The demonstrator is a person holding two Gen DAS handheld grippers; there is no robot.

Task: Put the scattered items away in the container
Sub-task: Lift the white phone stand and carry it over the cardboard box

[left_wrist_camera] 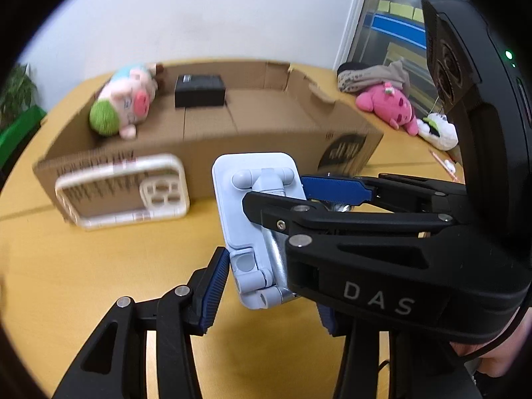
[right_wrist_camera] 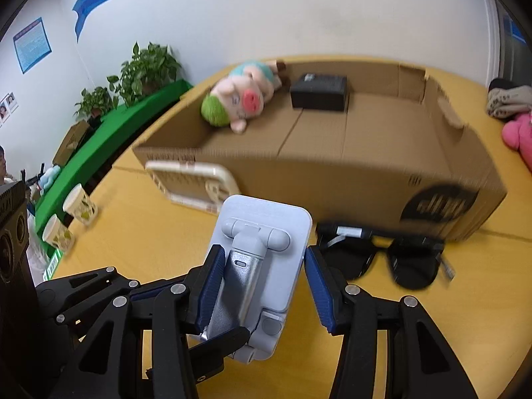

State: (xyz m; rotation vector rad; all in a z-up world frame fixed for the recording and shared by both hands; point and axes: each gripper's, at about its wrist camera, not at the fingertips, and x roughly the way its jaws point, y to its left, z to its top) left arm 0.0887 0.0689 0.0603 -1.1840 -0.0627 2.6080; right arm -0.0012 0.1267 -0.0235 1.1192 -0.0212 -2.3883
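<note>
Together, the left gripper [left_wrist_camera: 266, 292] and the right gripper [right_wrist_camera: 259, 286] are clamping a pale blue folding phone stand [right_wrist_camera: 262, 266] between their pads, holding it clear of the yellow table [right_wrist_camera: 139, 232], just in front of the open cardboard box [right_wrist_camera: 365, 173].

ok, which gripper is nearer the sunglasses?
Right. Sunglasses lie just right of the right gripper; the left gripper grips the phone stand from the far side.
</note>
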